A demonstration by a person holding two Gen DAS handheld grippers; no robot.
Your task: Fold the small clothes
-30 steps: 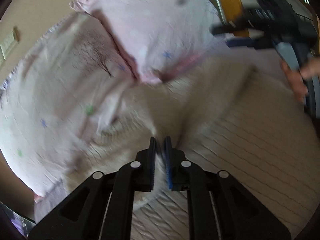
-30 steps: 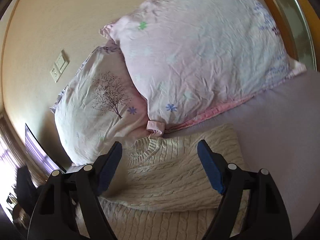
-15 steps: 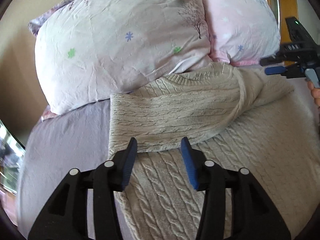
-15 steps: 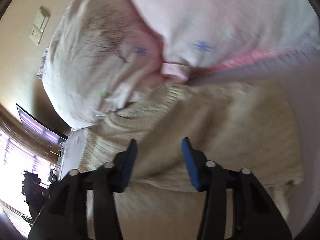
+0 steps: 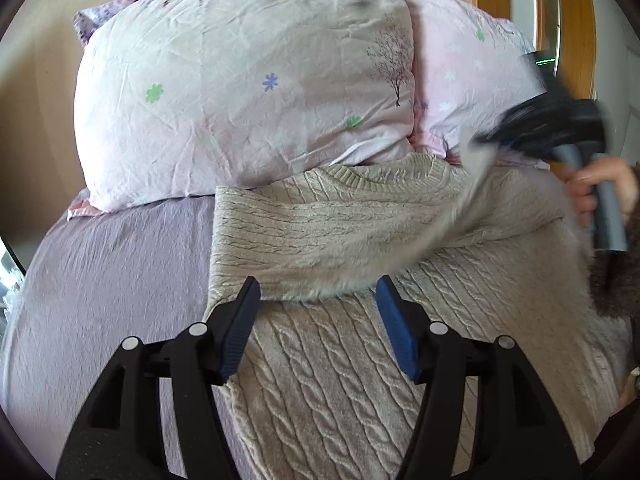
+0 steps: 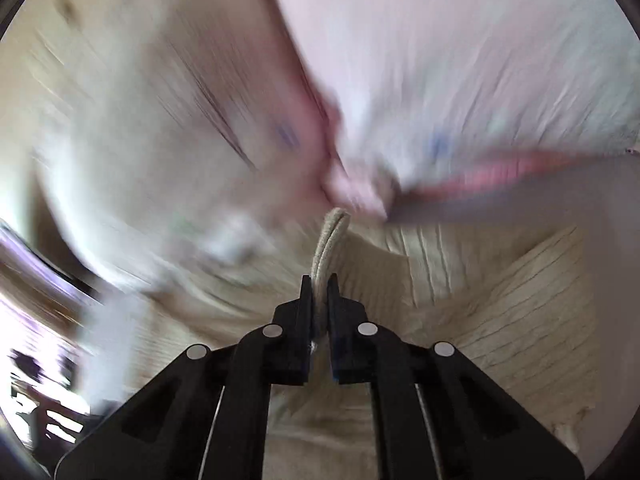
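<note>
A beige cable-knit sweater (image 5: 360, 360) lies on the lilac bed sheet (image 5: 100, 280), its left sleeve (image 5: 304, 248) folded across the chest. My left gripper (image 5: 318, 300) is open and empty, hovering just in front of the folded sleeve's edge. My right gripper (image 6: 318, 288) is shut on a ribbed edge of the sweater (image 6: 330, 236) and holds it lifted; the right wrist view is motion-blurred. In the left wrist view the right gripper (image 5: 492, 140) appears blurred at the sweater's far right shoulder, pulling cloth up.
Two floral pillows (image 5: 240, 88) (image 5: 472, 80) lie against the beige wall behind the sweater's collar. A wooden frame (image 5: 576, 20) stands at the far right. The bed's left edge (image 5: 12, 264) drops off at the left.
My left gripper let go of the sleeve, opened and backed off. My right gripper came down, closed on the sweater's edge and is lifting it.
</note>
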